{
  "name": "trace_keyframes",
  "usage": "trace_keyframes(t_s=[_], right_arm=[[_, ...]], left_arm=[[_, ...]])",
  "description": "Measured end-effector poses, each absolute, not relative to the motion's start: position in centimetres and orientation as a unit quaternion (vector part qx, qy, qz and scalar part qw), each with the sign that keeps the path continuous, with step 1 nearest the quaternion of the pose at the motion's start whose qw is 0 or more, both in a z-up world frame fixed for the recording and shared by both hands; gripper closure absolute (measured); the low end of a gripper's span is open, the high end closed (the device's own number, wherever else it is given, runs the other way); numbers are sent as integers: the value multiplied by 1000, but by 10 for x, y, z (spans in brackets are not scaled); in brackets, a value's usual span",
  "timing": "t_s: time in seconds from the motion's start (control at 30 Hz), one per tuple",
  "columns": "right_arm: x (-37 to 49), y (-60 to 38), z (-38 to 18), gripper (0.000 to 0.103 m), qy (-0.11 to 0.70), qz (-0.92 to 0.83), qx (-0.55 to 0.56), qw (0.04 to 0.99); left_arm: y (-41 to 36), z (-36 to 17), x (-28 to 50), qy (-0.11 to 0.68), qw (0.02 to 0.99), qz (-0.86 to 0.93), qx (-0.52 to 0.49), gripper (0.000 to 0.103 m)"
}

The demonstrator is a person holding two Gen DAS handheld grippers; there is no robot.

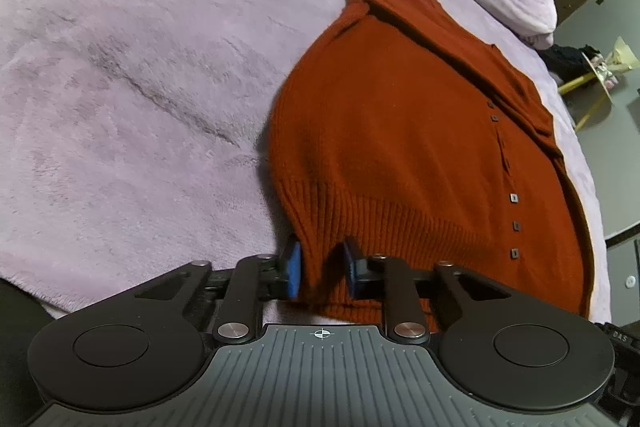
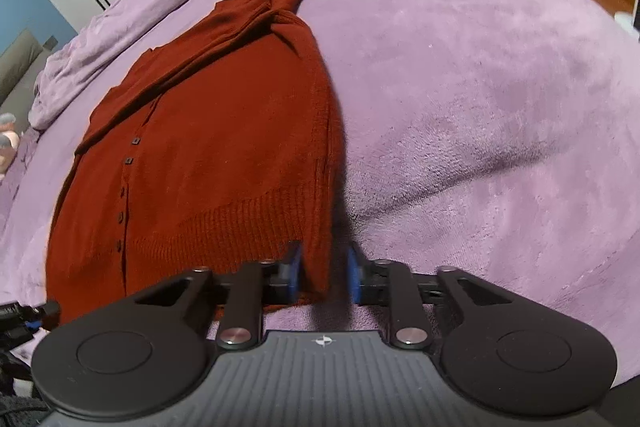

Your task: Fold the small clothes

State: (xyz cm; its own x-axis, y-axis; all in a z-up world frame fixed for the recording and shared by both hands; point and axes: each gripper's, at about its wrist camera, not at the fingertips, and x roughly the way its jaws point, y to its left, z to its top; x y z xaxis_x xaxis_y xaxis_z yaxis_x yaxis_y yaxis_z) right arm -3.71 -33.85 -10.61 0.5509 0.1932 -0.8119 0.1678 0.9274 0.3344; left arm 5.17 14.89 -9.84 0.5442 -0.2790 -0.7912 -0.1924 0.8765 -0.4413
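Left gripper (image 1: 320,269) clenched on ribbed hem corner of rust-red knit cardigan w/ small dark buttons (image 1: 400,147); right gripper (image 2: 323,273) pinches opposite hem corner. Cardigan lies flat, sleeves folded in, on fuzzy lilac bed blanket (image 1: 120,87).

Rust-red ribbed cardigan (image 1: 400,155); lilac blanket (image 1: 140,87).

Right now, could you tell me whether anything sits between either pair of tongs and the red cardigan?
Nothing visible does. The left tongs already have a corner of the red cardigan's ribbed hem between their blue pads, and the right tongs have its other corner. Only the purple blanket lies around it.
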Motion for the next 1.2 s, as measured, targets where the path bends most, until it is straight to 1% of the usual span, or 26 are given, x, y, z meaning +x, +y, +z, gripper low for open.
trace_keyframes(t_s=[0.03,0.07,0.17,0.3,0.43,0.5,0.57,0.7,0.8,0.87,0.9,0.93,0.97,1.0,1.07,1.1,1.13,1.2], right_arm=[[-38,-340,-107,98,475,11,198,857],[-37,-342,-108,98,476,16,207,855],[-33,-352,-105,98,473,36,265,839],[-19,-370,-93,98,434,75,378,814],[18,-374,-78,98,395,85,419,813],[40,-369,-70,98,380,77,398,832],[64,-357,-66,98,374,62,353,855],[101,-328,-67,98,373,35,228,899],[113,-310,-72,96,375,30,146,915],[110,-305,-71,95,353,30,108,929],[108,-306,-72,91,345,30,96,933],[106,-306,-72,82,337,26,83,937],[102,-307,-72,76,328,18,69,942],[99,-309,-71,67,315,10,58,947],[95,-317,-70,63,302,8,55,952],[94,-320,-71,61,304,13,57,951],[96,-322,-72,61,314,22,57,947],[102,-323,-79,61,343,35,50,937]], left_arm=[[148,-100,53,481,841,-32,-245,86],[148,-101,54,484,840,-37,-244,92],[151,-96,55,481,836,-58,-258,95],[160,-71,64,439,840,-95,-304,95],[164,-41,96,394,856,-105,-318,95],[163,-32,117,377,866,-94,-316,95],[160,-30,139,370,874,-76,-305,95],[151,-45,182,384,884,-30,-265,95],[143,-56,198,406,885,-17,-228,95],[143,-61,201,412,885,-20,-217,90],[145,-62,201,410,887,-21,-213,87],[148,-63,200,406,889,-25,-210,80],[151,-64,199,402,891,-31,-209,71],[156,-66,200,400,891,-40,-210,68],[163,-67,200,397,891,-50,-215,63],[166,-68,199,397,891,-60,-213,62],[166,-68,199,400,890,-67,-209,60],[162,-72,203,410,888,-84,-191,59]])
